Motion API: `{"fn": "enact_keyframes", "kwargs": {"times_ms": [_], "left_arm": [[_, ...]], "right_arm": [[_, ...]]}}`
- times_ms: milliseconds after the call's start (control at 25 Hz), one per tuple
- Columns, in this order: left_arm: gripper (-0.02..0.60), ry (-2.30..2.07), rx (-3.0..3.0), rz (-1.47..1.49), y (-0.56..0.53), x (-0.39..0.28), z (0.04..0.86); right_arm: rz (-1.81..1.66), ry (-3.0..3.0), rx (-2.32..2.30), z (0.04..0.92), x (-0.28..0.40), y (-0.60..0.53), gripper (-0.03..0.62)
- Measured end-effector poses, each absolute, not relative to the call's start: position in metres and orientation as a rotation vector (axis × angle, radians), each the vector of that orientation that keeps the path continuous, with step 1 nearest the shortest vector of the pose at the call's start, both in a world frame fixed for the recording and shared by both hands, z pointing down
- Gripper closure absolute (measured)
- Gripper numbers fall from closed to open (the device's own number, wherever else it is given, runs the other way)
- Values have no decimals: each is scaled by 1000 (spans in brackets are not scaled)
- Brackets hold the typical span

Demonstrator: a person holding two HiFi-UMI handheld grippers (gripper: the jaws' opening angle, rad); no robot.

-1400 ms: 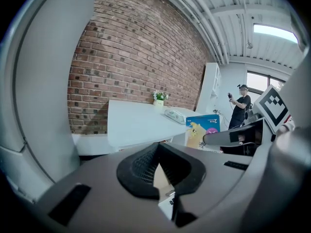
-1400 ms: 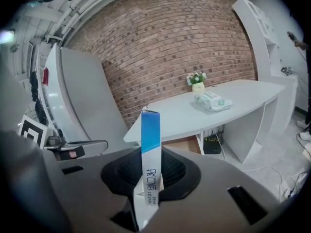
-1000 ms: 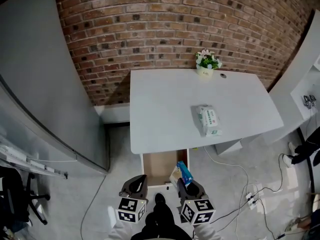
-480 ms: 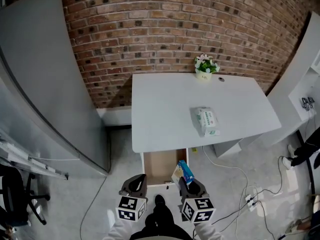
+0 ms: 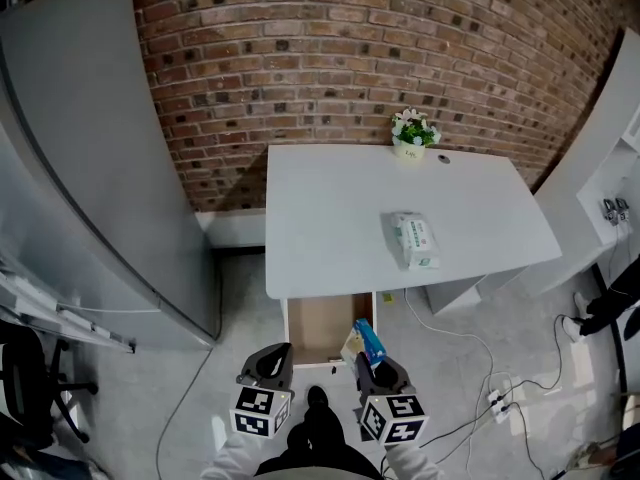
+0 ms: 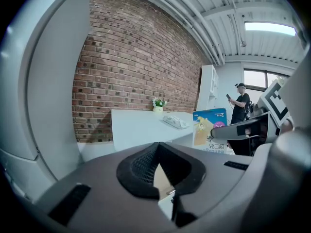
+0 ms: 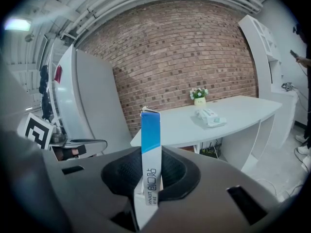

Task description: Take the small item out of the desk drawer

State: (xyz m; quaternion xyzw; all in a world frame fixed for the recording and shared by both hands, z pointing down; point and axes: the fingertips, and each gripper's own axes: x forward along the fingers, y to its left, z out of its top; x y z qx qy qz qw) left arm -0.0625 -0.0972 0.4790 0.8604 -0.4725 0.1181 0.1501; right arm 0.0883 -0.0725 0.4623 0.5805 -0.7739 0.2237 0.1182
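Note:
The desk drawer point(image 5: 322, 333) stands pulled out under the front edge of the white desk point(image 5: 330, 228), and its wooden bottom shows. My right gripper point(image 5: 378, 365) is shut on a small blue and white box point(image 5: 368, 341), held upright above the drawer's right front corner. In the right gripper view the box point(image 7: 150, 144) stands edge-on between the pads of the right gripper point(image 7: 149, 171). My left gripper point(image 5: 272, 362) hovers in front of the drawer's left part. Its jaws in the left gripper view point(image 6: 158, 154) are together with nothing held. The box point(image 6: 209, 129) also shows there, at the right.
A pack of wipes point(image 5: 415, 240) and a small flower pot point(image 5: 413, 128) sit on the desk. A tall grey cabinet point(image 5: 90, 148) stands left, a brick wall behind. Cables and a power strip point(image 5: 497, 398) lie on the floor at the right. A person point(image 6: 239, 106) stands far off.
The right gripper has edged slightly up with the box still in its grip. The left gripper has stayed put. The head view has shifted a little.

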Motion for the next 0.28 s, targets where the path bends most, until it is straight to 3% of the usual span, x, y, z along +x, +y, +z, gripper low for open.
{"fn": "enact_keyframes", "kwargs": {"times_ms": [280], "left_arm": [[565, -1359, 2469, 344, -103, -67, 483]], "right_arm": [[652, -2262, 1695, 467, 85, -78, 503]]}}
